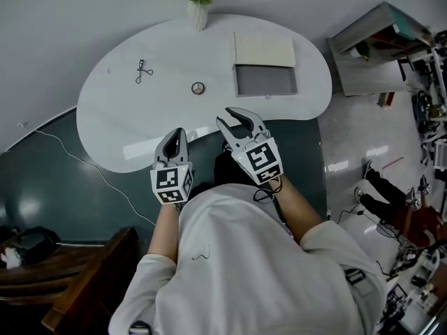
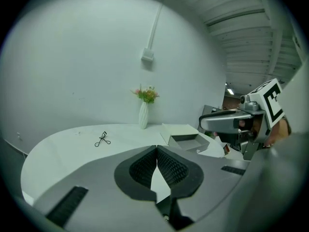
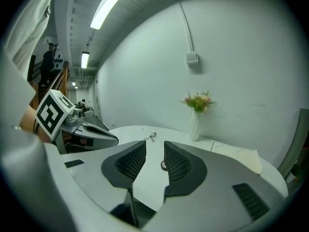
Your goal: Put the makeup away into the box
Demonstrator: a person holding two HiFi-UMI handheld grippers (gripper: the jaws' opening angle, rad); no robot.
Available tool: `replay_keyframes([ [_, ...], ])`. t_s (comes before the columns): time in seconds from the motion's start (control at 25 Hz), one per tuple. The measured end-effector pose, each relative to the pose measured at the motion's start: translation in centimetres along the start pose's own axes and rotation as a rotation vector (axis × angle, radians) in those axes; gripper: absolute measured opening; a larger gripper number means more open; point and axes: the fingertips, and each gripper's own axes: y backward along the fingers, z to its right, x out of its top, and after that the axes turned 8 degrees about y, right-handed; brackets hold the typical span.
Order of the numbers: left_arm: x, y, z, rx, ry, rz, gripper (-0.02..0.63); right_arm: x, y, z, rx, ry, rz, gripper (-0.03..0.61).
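- Dark green floor surrounds a white kidney-shaped table (image 1: 112, 131), which fills the upper middle of the head view; a person in a white top stands at its near edge, at the bottom of the frame.
- Nearest, at the centre of the head view, the left gripper (image 1: 177, 132) hangs over the table's near edge. Its own view shows the jaws pressed together at the tips with nothing between them.
- Just right of it, the right gripper (image 1: 232, 117) has its jaws parted and grips nothing; through the gap, its own view shows only the table beyond.
- Further in, a small round compact (image 1: 198, 88) lies alone on the tabletop, clear of both grippers.
- An eyelash curler (image 1: 143, 72) lies at the upper left, well apart from the compact.
- At the upper right sits the box (image 1: 265, 81), open, its grey inside looking empty. The lid (image 1: 264, 49) lies flat against its far side.
- Farthest, a white vase (image 1: 198, 14) of flowers stands at the table's back edge.
- By this layout the task appears not yet begun: both makeup pieces are still outside the box, and each has to be picked up and placed inside.
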Motion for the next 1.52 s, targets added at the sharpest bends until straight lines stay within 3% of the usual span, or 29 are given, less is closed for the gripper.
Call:
replay_keyframes([
  [0.16,-1.1,-2.2,-0.4,0.040,0.058,-0.050,0.018,-1.6,-2.3,1.4,0.072,-0.002,-0.054,0.120],
  [0.36,-2.2,-4.4,-1.4,0.101,0.065,-0.110,0.018,-3.6,-4.9,2.8,0.143,0.004,-0.115,0.126],
  [0.6,-3.3,-6.4,-2.7,0.100,0.080,-0.161,0.018,-5.5,-8.4,2.7,0.185,-0.026,-0.188,0.152],
  [1.52,-5.7,-11.4,-11.8,0.020,0.199,-0.281,0.018,-11.0,-20.7,2.4,0.116,-0.030,-0.496,0.215],
])
